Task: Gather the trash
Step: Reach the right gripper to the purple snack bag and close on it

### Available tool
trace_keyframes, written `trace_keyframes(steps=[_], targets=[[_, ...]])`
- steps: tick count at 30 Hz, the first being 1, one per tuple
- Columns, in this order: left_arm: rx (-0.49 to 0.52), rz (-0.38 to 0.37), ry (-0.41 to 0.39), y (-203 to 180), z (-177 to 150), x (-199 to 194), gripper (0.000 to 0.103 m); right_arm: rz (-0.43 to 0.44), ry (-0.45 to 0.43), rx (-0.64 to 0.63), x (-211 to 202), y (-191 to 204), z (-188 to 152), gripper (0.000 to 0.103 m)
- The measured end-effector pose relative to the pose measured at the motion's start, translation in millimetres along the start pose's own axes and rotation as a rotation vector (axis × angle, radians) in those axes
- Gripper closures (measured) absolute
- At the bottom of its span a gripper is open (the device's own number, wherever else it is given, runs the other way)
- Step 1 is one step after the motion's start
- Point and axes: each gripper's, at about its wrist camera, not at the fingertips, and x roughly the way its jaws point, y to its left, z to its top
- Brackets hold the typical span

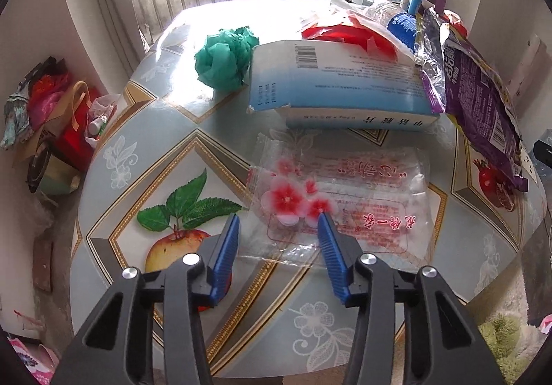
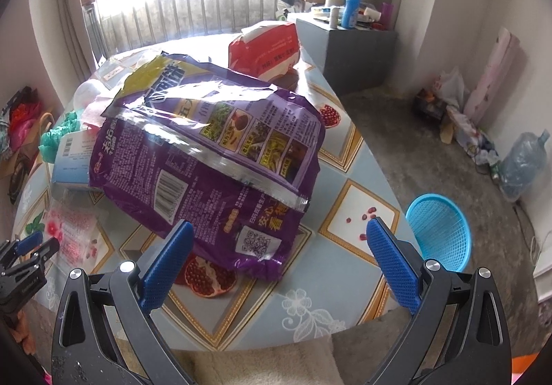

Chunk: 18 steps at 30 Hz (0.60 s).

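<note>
A clear plastic bag with pink flowers lies flat on the round table. My left gripper is open just above the bag's near left edge, its right fingertip over the bag. Behind the bag lie a blue-white box, a crumpled green bag, a red wrapper and a large purple snack bag. In the right wrist view my right gripper is open and empty, just above the near end of the purple snack bag. A red tissue pack lies behind it.
A blue mesh basket stands on the floor right of the table. A grey cabinet with bottles stands behind. A water jug and clutter line the right wall. Bags and boxes pile on the floor at left.
</note>
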Motion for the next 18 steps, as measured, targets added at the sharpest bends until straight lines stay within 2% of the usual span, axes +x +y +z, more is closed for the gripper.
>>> trace_keyframes(steps=[3,5,7,10,15,18], targets=[[0.023,0.056,-0.016,-6,-2,-3,0.080,0.004,0.001,0.006,1,-4,2,0.008],[0.053,0.098,-0.029,-10,-5,-4,0.090,0.002,-0.003,0.005,0,-7,2,0.008],[0.074,0.118,-0.042,-12,-9,-7,0.093,0.001,-0.006,0.010,0,-11,4,0.008],[0.069,0.110,-0.045,-15,-14,-11,0.096,-0.002,-0.011,0.019,-1,-18,4,0.008],[-0.019,0.012,-0.061,-5,-14,-21,0.100,0.004,-0.011,0.037,-4,-30,2,0.008],[-0.045,-0.017,-0.083,0,-13,-29,0.101,0.003,-0.015,0.048,-6,-37,0,0.008]])
